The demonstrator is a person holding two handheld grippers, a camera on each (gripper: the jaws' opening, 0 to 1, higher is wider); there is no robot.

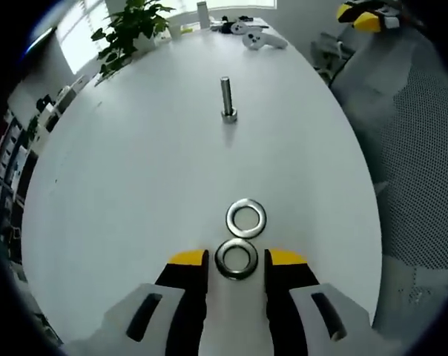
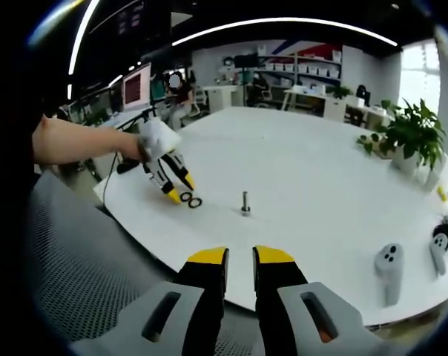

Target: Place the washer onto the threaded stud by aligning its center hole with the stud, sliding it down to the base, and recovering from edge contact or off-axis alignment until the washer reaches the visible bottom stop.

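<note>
2 washers [image 1: 245, 218] lie before 1 stud [image 1: 228, 98] on the table [image 1: 135, 185]; left gripper [image 1: 236, 261] jaws wide around the nearer washer [image 1: 236, 259], right gripper [image 2: 240, 261] jaws narrow, empty.

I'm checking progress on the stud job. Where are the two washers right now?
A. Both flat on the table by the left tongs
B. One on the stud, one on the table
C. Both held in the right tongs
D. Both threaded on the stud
A: both washers lie flat on the table, the near one between the open left tongs; the stud stands bare.
</note>
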